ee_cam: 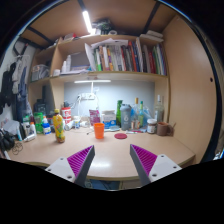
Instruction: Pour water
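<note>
Hovering jaws open; orange cup [98, 130] beyond, contents unseen.

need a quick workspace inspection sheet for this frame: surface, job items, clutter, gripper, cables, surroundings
Surface: light wooden desk, bare just ahead of the fingers.
Job's things: orange cup and green bottle stand at the back of the desk; which ones hold water cannot be told.
Clutter: yellow-labelled bottle, jars and small containers along the back edge.
Gripper: gripper open, holding nothing, purple pads apart.
Cables: dark items at the desk's far left, too small to tell.
Surroundings: shelf of books, ceiling light, wooden side panel.
</note>
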The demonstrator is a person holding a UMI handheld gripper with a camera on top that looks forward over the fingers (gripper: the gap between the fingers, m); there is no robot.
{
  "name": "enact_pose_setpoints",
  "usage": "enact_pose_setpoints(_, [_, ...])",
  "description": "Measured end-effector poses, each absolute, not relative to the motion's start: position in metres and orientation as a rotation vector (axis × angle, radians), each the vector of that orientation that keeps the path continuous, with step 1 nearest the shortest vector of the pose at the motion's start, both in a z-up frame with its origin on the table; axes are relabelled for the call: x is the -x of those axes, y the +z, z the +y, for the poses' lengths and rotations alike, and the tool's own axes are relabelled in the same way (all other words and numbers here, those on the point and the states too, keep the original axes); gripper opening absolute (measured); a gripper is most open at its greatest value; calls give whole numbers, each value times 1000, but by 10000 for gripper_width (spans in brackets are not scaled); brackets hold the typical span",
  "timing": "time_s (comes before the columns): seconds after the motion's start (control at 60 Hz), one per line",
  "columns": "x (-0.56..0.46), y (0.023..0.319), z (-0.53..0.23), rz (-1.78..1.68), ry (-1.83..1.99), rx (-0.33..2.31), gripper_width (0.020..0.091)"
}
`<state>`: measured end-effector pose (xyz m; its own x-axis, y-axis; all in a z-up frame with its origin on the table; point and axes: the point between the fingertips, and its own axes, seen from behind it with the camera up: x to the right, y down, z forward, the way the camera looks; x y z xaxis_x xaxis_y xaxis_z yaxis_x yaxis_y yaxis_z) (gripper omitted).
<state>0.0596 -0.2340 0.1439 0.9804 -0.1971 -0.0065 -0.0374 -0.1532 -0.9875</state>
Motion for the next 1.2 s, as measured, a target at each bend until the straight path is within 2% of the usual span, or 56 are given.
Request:
enact_pose_setpoints(0.25, [-74,133,-222,190,-134,1734,791])
enact_pose_setpoints(0.55, [-3,117,-187,117,-44,1746,795])
enact_pose_setpoints(0.983, [182,122,-23,-73,141,1701,796])
enact_pose_setpoints(1.2, [215,97,54,-98,79,1739,792])
